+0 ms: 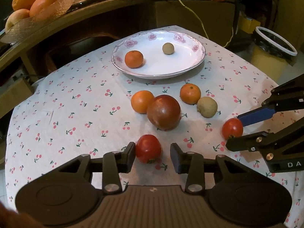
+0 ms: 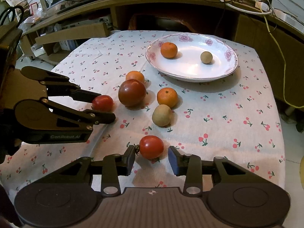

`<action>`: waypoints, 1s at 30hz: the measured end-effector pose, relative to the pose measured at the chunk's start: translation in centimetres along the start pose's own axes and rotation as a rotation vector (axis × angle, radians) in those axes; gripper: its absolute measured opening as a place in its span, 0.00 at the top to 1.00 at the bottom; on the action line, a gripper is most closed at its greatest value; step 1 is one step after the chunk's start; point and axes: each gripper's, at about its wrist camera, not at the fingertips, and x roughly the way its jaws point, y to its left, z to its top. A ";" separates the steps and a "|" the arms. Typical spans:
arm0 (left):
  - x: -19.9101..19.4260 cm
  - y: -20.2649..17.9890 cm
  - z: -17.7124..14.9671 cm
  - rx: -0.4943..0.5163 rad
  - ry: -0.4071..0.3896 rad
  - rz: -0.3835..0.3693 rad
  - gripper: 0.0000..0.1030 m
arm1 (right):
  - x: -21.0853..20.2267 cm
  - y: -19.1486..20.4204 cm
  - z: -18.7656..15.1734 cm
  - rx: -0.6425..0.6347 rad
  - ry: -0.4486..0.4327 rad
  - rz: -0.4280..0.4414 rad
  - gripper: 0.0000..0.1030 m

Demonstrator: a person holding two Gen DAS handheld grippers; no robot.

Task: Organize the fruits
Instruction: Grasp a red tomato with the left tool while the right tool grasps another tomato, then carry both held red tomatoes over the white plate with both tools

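Tomatoes are what both grippers are going for here. The left gripper (image 1: 153, 156) has its fingers spread wide around a small red tomato (image 1: 148, 148) on the cherry-print tablecloth (image 1: 76, 114), left finger touching or nearly touching it, right finger clearly apart. The right gripper (image 2: 151, 158) is the same deal, wide apart around another red tomato (image 2: 151, 146), with its stem end right against the left finger. Neither one is squeezing yet as far as I can see.

Between them sits a big dark tomato (image 1: 163, 112) touching an orange (image 1: 142, 101), with a second orange (image 1: 190, 93) and a brownish round fruit (image 1: 207, 107) just beside each other. Further back, the floral plate (image 1: 182, 67) already holds one orange (image 1: 134, 59) and a small tan ball-like fruit (image 1: 168, 48), well apart from each other
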 end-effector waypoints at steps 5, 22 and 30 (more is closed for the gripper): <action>-0.2 0.2 0.0 -0.010 -0.005 0.006 0.65 | 0.0 0.0 0.1 0.005 0.000 0.006 0.68; -0.1 0.1 -0.1 0.002 0.005 0.017 0.67 | 0.4 -0.2 0.2 0.015 0.007 0.003 0.68; -0.7 -0.7 0.0 0.023 0.002 -0.001 0.68 | 0.2 0.1 0.3 0.006 0.007 -0.012 0.70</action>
